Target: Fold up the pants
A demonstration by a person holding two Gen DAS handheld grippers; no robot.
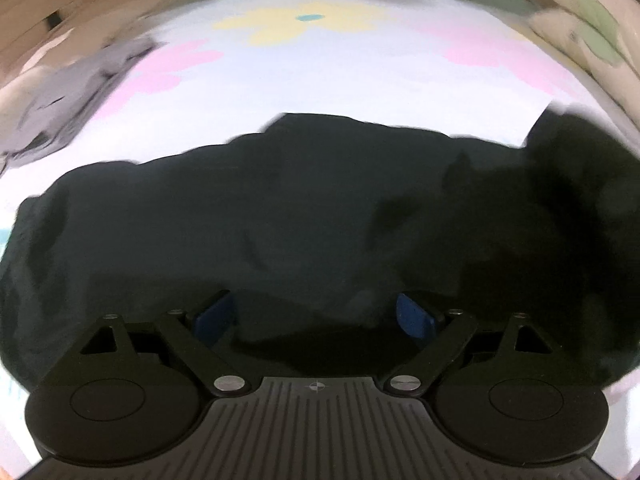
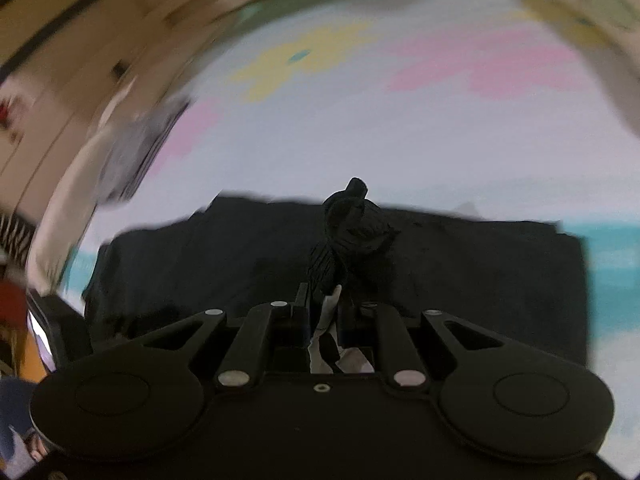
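The black pants (image 1: 260, 220) lie spread across a pale sheet with pastel flowers (image 1: 320, 80). My left gripper (image 1: 316, 316) is open, its blue pads (image 1: 214, 314) apart just above the near edge of the fabric, holding nothing. In the right wrist view the pants (image 2: 480, 272) lie flat below. My right gripper (image 2: 324, 308) is shut on a bunched piece of the black pants (image 2: 348, 232), which sticks up beyond the fingers, with a white label showing between them.
A grey folded garment (image 1: 80, 92) lies at the far left of the sheet; it also shows in the right wrist view (image 2: 136, 156). A floral pillow (image 1: 592, 32) sits at the far right. Wooden furniture (image 2: 60, 60) stands beyond the bed.
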